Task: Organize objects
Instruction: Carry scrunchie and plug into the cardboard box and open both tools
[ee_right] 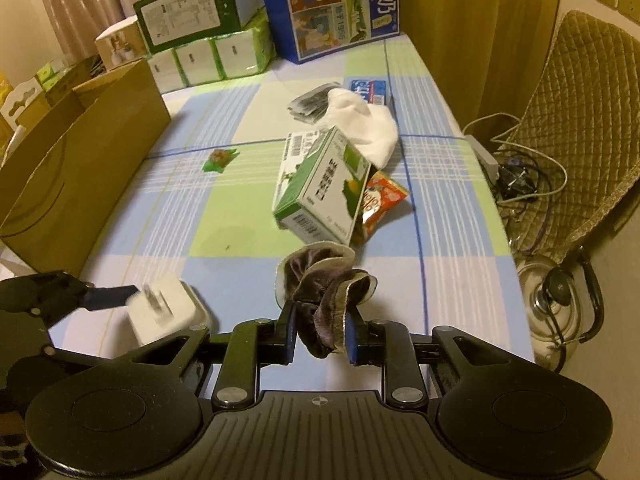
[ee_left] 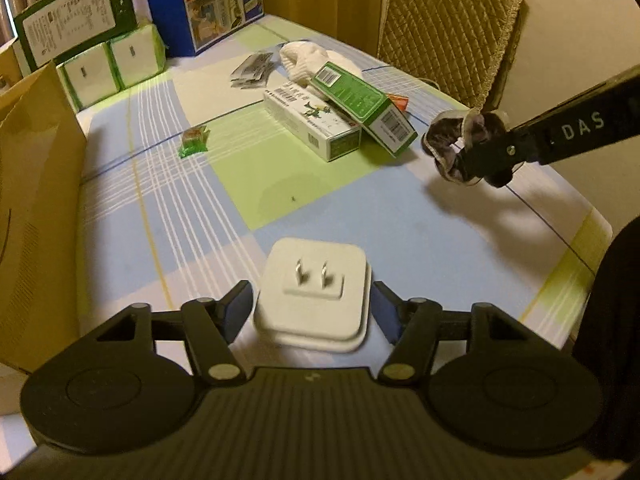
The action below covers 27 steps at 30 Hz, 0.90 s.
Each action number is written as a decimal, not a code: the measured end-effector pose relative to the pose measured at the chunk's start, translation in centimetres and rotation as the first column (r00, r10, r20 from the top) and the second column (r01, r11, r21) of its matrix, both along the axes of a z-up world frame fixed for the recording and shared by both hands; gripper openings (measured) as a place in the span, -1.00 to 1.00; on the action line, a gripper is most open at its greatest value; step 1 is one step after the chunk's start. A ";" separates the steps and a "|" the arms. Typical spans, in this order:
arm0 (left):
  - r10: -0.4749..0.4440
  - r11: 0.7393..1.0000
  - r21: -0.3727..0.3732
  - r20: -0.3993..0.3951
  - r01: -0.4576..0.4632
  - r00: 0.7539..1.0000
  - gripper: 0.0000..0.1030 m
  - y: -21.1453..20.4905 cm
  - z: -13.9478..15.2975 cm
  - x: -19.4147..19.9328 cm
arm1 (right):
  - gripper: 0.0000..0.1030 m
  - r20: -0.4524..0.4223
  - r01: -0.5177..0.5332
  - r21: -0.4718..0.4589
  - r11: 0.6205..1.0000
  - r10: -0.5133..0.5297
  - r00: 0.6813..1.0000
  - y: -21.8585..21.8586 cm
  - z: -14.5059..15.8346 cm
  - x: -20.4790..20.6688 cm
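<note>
- The left gripper (ee_left: pixel 312 304) hangs low over the near edge of the tabletop (ee_left: pixel 400 216), its fingers (ee_left: pixel 240 306) spread to either side of a white plug adapter (ee_left: pixel 314 294).
- The adapter rests on the checked cloth with its two prongs up; a narrow gap shows between it and each finger, so it is not pinched.
- The right gripper (ee_right: pixel 320 336) has its fingers (ee_right: pixel 289 332) pressed onto a dark velvet scrunchie (ee_right: pixel 324 284), held clear of the tabletop to the right of the adapter.
- Farther back, two green-and-white boxes (ee_left: pixel 340 116) lie together, one leaning across the other.
- A red snack packet (ee_right: pixel 382 200) is tucked beside the boxes; a white sock (ee_right: pixel 368 124) lies just behind them.
- A small green candy wrapper (ee_left: pixel 195 142) lies alone toward the left.
- A brown cardboard box (ee_right: pixel 80 176) stands open along the left edge of the tabletop.
</note>
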<state>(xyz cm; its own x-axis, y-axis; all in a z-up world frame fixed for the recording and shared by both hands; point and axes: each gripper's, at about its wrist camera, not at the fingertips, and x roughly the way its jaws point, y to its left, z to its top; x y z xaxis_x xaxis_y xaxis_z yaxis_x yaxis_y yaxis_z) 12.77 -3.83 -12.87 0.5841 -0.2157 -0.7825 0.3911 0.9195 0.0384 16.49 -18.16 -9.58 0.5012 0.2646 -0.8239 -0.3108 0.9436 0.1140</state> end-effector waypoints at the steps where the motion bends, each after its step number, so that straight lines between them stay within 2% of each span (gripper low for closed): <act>1: -0.009 1.000 0.004 0.005 0.009 1.000 0.21 -0.2 -0.1 0.0 | -0.60 0.000 0.003 0.001 1.000 -0.003 1.000 0.0 -0.1 0.0; 8: -0.045 0.998 0.049 -0.021 0.046 0.999 0.21 -0.7 -1.3 0.6 | -0.60 0.000 0.022 0.014 1.000 -0.022 1.000 -0.3 -0.3 0.1; 14: 0.005 0.999 0.034 -0.025 -0.004 1.000 0.16 -0.5 -0.7 0.5 | -0.60 0.012 0.019 0.029 0.999 -0.020 1.000 -0.2 -0.1 -0.3; 20: 0.058 0.998 0.007 0.011 -0.058 0.998 0.16 0.2 2.1 0.3 | -0.60 0.052 -0.005 0.039 0.999 0.003 0.999 0.3 1.9 -0.9; 27: 0.109 0.994 -0.007 0.096 -0.109 0.989 0.16 2.8 8.6 0.0 | -0.60 0.127 -0.082 0.094 0.992 0.070 0.990 3.4 6.1 -1.1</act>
<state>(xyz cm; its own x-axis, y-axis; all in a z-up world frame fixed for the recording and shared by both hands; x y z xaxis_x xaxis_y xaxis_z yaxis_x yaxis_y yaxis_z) 12.76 -1.00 -4.25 0.6767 -0.1479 -0.7213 0.2833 0.9565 0.0697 15.37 -14.73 -3.52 0.5723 0.3827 -0.7252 -0.3983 0.9028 0.1621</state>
